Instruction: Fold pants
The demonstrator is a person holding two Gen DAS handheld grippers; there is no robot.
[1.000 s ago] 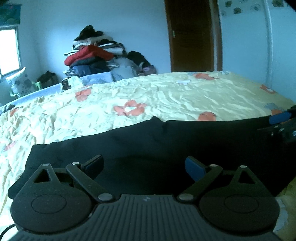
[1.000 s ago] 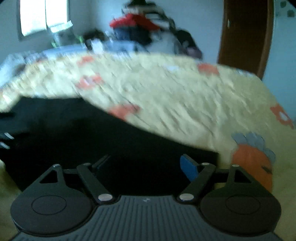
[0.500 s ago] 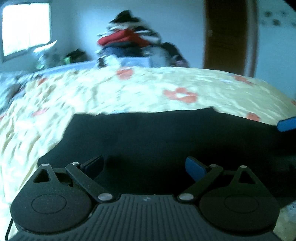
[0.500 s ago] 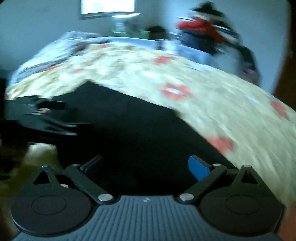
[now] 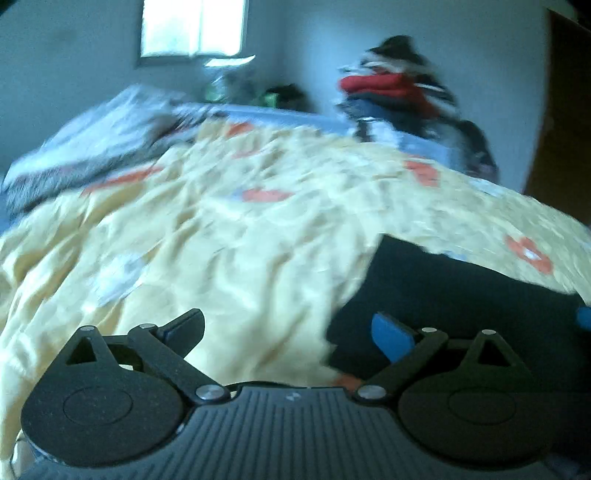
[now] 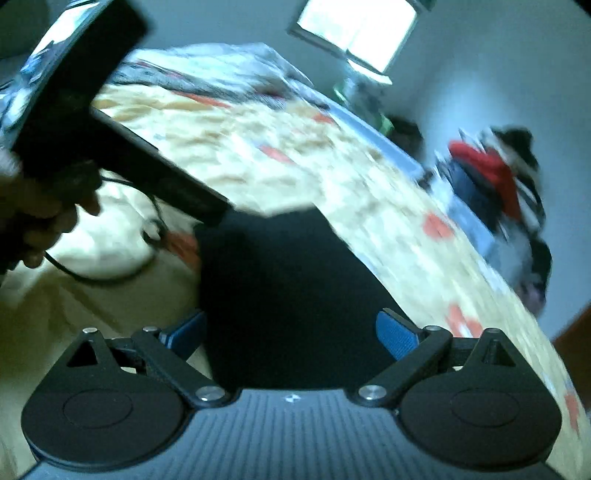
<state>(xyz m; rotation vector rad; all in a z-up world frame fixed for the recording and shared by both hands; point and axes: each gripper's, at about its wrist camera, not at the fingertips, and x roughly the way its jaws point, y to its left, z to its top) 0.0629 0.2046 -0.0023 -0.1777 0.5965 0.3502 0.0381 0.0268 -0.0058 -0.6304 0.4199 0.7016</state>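
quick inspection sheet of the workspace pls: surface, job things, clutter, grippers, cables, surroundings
surface: bed with a wrinkled yellow flowered sheet.
job's things: black pants lie flat on the sheet; the fold state is unclear in the blur.
clutter: grey blanket bunched at the far end of the bed.
grippers: left gripper open over bare sheet, pants edge at its right finger; right gripper open above the pants, gripping nothing.
cables: black cable loops on the sheet below the hand holding the left gripper.
surroundings: window, clothes pile by the wall, brown door.
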